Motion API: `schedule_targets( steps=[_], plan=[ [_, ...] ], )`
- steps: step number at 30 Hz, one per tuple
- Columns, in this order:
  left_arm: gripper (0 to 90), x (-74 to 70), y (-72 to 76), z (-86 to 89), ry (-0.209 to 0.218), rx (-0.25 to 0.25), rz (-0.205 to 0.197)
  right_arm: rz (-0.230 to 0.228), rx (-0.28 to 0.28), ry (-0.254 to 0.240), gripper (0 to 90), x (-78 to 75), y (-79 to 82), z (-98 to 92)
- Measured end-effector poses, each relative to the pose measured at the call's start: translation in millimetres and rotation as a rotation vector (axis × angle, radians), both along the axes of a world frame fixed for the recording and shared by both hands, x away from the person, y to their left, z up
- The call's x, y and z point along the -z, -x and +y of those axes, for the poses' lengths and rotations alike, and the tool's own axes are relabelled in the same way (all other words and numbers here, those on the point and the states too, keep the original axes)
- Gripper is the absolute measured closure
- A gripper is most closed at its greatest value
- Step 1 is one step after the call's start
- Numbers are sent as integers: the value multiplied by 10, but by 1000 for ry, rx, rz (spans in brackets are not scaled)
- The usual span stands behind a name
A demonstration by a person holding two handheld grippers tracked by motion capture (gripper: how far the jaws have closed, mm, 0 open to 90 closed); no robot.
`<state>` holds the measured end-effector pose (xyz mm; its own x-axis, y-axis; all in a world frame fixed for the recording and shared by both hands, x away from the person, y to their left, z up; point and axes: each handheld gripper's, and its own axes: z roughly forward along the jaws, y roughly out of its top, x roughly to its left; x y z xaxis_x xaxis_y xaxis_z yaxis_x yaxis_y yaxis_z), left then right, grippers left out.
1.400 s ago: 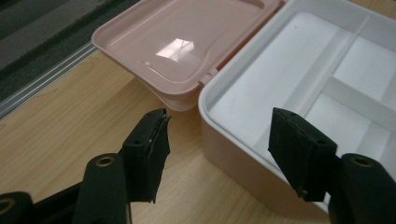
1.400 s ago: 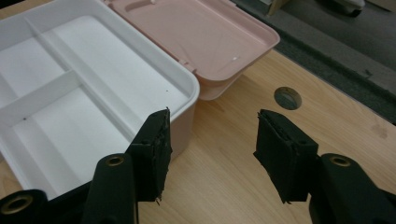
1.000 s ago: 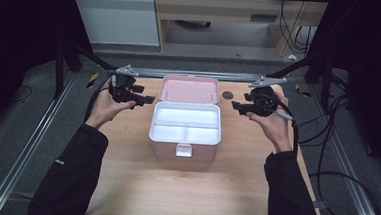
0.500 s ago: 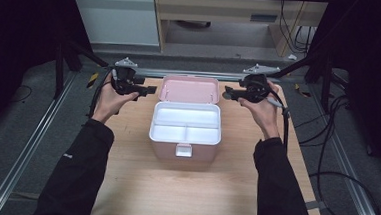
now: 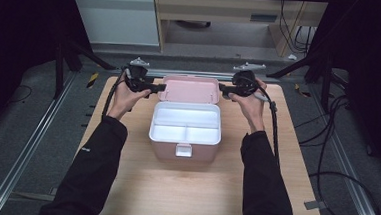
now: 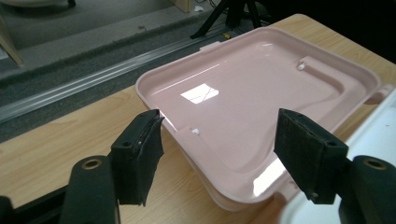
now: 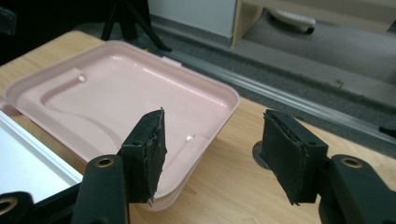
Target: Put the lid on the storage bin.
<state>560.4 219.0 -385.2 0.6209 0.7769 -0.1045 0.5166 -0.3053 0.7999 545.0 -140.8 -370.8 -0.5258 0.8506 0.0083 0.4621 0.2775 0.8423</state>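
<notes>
**Pink lid flanked by two released grippers**

The lid [image 5: 188, 89] lies open flat near the tabletop's [image 5: 123, 193] far edge, behind its white-lined box [image 5: 185, 132]. The left gripper [image 5: 155, 88] and right gripper [image 5: 223, 88], jaws apart and empty, straddle its corners.

We've got the pink plastic box [image 5: 184, 137] mid wooden tabletop [image 5: 198, 188], its open pink lid [image 5: 189, 89] lying flat behind it, left gripper [image 5: 155, 88] and right gripper [image 5: 223, 88] flanking that lid.
</notes>
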Motion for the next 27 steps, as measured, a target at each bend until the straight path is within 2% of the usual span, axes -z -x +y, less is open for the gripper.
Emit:
schedule_targets(
  steps=[6, 9, 13, 17, 27],
  plan=[
    [314, 206, -101, -61, -23, 0, 58, 48, -19, -5, 401, 187, -107, 122],
    [313, 268, -130, -79, -35, -2, 73, 69, -22, -7, 399, 279, -157, 173],
    [317, 325, -167, -76, -43, 0, 87, 101, -21, 28, 408, 384, -201, 189],
    [326, 417, -203, -104, -54, 3, 112, 127, -29, 39, 416, 457, -232, 197],
    [359, 476, -234, -141, -26, 14, 119, 177, -39, 22, 427, 583, -291, 254]
  ],
)
